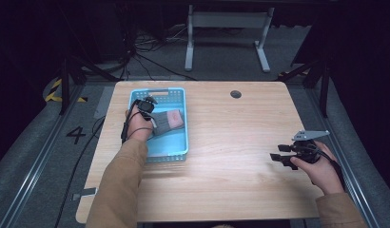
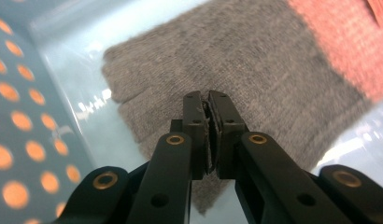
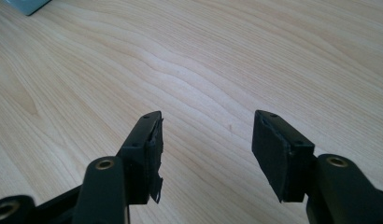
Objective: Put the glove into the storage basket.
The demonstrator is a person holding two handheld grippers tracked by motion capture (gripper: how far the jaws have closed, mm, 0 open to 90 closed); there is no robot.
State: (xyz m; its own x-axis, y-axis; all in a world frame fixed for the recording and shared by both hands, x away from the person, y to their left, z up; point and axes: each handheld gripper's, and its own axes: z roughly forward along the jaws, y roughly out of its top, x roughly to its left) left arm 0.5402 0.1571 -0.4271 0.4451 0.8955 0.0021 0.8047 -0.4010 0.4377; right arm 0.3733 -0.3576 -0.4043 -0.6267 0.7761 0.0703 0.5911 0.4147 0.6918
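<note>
One grey sock [image 2: 236, 70] with a pink cuff lies in the blue basket [image 1: 176, 152]. We note left gripper [image 2: 209, 100] jaws together, perhaps pinching only fuzz; it could slip. Right gripper [image 3: 206, 140] jaws apart over the desk [image 3: 227, 56].

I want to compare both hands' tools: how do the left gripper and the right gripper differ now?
The left gripper has its jaws closed together over the grey knitted sock in the light blue plastic basket; the right gripper has its jaws wide apart, empty, above the bare wooden table. Both have black jaws.
</note>
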